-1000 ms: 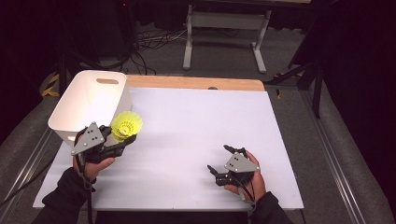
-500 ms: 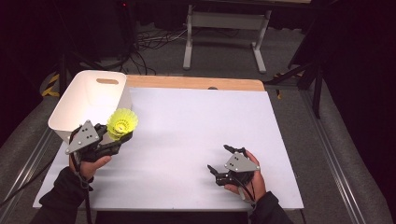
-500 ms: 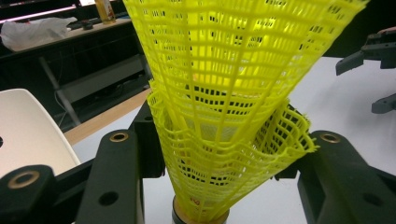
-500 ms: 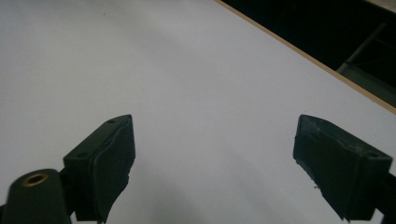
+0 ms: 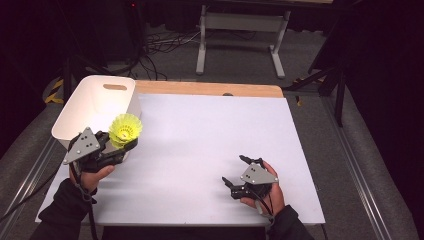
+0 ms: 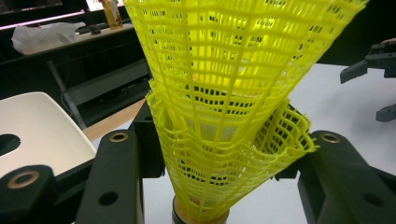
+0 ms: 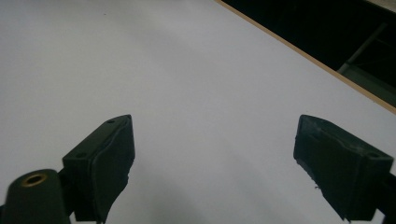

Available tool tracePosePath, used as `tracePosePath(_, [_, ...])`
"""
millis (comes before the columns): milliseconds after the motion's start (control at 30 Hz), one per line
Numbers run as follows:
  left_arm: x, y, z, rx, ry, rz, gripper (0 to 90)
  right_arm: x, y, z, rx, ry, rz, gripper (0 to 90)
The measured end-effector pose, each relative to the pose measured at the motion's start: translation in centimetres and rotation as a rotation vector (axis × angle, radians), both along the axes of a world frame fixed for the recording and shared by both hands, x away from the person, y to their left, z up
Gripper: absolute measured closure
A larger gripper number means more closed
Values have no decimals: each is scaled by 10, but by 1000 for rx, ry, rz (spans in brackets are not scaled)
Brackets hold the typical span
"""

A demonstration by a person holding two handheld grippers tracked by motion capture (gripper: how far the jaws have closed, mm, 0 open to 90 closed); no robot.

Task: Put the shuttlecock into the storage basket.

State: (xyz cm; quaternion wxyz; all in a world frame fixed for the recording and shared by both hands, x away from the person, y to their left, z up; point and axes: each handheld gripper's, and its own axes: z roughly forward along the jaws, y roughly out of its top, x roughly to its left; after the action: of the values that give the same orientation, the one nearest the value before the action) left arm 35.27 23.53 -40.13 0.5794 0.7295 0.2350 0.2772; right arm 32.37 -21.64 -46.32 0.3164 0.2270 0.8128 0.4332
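A yellow mesh shuttlecock (image 5: pixel 125 129) sits between the jaws of my left gripper (image 5: pixel 121 143), which is shut on its skirt. In the left gripper view the shuttlecock (image 6: pixel 224 107) rises wide end up, its skirt squeezed and buckled between the two black jaws, the cork base low in the frame. It hangs just beside the near right corner of the white bin (image 5: pixel 92 107). My right gripper (image 5: pixel 237 169) stands open over the white table sheet (image 5: pixel 210 135) at the front right, nothing between its fingers (image 7: pixel 105 163).
The white bin (image 6: pixel 32 135) with a handle slot stands at the table's left edge. A wooden strip (image 5: pixel 210 89) runs along the far edge. Beyond it are a metal stand, cables and dark floor.
My left gripper has drifted a little left and toward the bin's corner with the shuttlecock in it. The right gripper has stayed put.
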Motion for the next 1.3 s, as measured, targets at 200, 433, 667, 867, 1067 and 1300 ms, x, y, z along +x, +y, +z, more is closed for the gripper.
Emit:
tracePosePath(200, [0,2,1,-6,-6,5,501,0,0,0,-1,0,0,136])
tracePosePath(433, [-1,7,4,-16,-14,18,501,0,0,0,2,-1,-3,136])
tracePosePath(667, [-1,10,5,-20,-16,23,501,0,-1,1,1,-2,-5,136])
tracePosePath(867, [-1,12,7,-31,-20,28,502,1,-2,1,1,-2,-6,135])
tracePosePath(1067, [-2,16,9,-40,-23,37,504,1,-2,1,4,-3,-8,135])
tracePosePath(1300, [-4,21,12,-56,-34,47,505,1,-2,1,6,-3,-9,135])
